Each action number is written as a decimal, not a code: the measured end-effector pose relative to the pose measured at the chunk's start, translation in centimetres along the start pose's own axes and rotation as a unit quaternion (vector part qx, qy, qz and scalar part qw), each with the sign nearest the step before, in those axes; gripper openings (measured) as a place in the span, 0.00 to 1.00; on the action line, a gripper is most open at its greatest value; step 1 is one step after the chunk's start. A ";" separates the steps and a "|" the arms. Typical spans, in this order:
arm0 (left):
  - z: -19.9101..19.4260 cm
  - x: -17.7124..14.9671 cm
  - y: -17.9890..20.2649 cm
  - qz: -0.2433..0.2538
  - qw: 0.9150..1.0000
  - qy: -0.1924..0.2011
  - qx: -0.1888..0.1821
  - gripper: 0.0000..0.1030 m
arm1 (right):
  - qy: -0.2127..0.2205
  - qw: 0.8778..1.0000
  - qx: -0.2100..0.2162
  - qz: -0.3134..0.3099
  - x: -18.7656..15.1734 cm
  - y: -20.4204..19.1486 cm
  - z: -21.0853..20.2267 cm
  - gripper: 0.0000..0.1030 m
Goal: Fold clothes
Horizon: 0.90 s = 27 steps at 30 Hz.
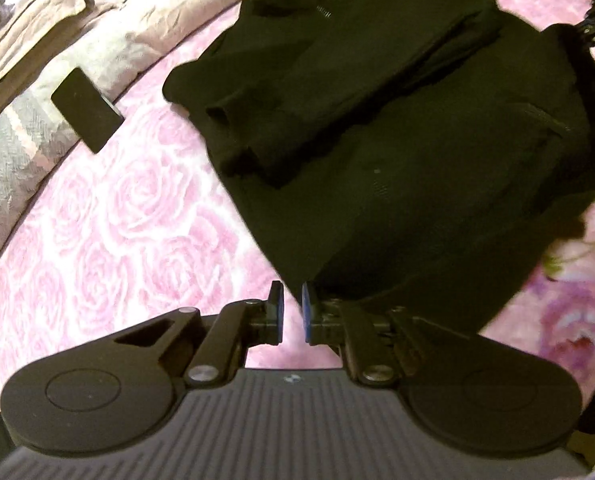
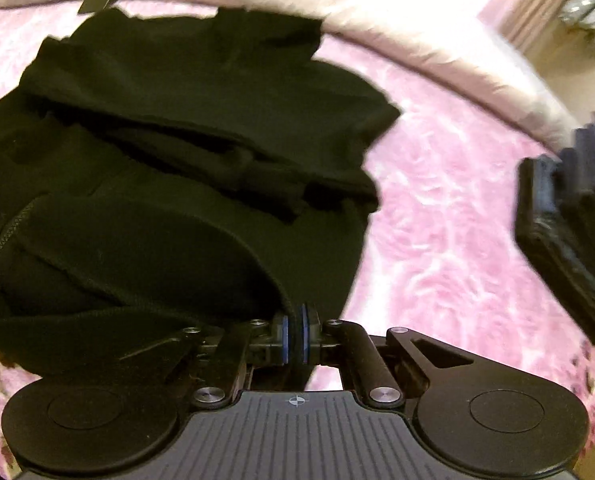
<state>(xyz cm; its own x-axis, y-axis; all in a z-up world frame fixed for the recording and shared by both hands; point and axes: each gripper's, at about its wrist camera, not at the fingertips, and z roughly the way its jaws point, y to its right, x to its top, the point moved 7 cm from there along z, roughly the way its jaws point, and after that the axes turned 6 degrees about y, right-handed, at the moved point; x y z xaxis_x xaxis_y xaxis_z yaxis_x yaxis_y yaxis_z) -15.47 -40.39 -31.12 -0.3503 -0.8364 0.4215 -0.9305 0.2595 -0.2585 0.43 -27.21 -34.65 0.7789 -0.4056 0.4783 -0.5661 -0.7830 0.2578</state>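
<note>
Garment: a black jacket (image 1: 397, 128) lies on the bed (image 1: 117, 220), on a pink rose-print cover, with its sleeves already folded across the body.
Left gripper (image 1: 292, 312): its fingers (image 1: 276, 304) stand nearly closed at the jacket's near hem; a thin slit shows between the blue pads, and the cloth edge seems to run into it, though the blur leaves this uncertain.
Right gripper (image 2: 294, 332): clenched on the jacket's stitched hem (image 2: 145, 300), which bulges up into a raised fold just ahead of the fingers.
Step in hand: judged to be carrying the bottom hem up toward the collar for the crosswise fold.
Nearby: a flat black phone-like object (image 1: 86, 109) rests on the grey blanket at the bed's edge, apart from the jacket; a dark stack (image 2: 565, 236) sits off to the right.
Risk, left side: if the left grip is only on the hem's edge, the cloth may slip out and the fold would land skewed.
Risk, sleeves: dragging the hem instead of lifting it could pull the folded sleeves out of place.
Risk, alignment: uneven travel of the two hands would leave the hem crooked.
</note>
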 end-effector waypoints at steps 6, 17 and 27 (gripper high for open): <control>1.5 0.0 -0.6 0.006 1.000 -0.021 0.005 0.11 | 0.033 0.999 -0.010 -0.020 0.5 0.8 -2.1 0.68; -3.2 -0.1 0.5 -0.055 0.995 0.034 -0.071 0.25 | 0.067 0.995 0.050 -0.059 -3.4 -4.6 -9.0 0.68; -8.6 -1.5 5.4 0.015 0.985 0.110 -0.132 0.39 | 0.029 0.998 0.038 0.031 -6.5 -2.6 -8.8 0.68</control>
<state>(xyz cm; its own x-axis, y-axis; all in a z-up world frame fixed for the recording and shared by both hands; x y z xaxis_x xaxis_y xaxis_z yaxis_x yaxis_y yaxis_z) -20.86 -33.56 -25.67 -0.3663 -0.7092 0.6024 -0.9042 0.4242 -0.0504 -5.55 -18.40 -31.04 0.7247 -0.4283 0.5398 -0.5894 -0.7911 0.1634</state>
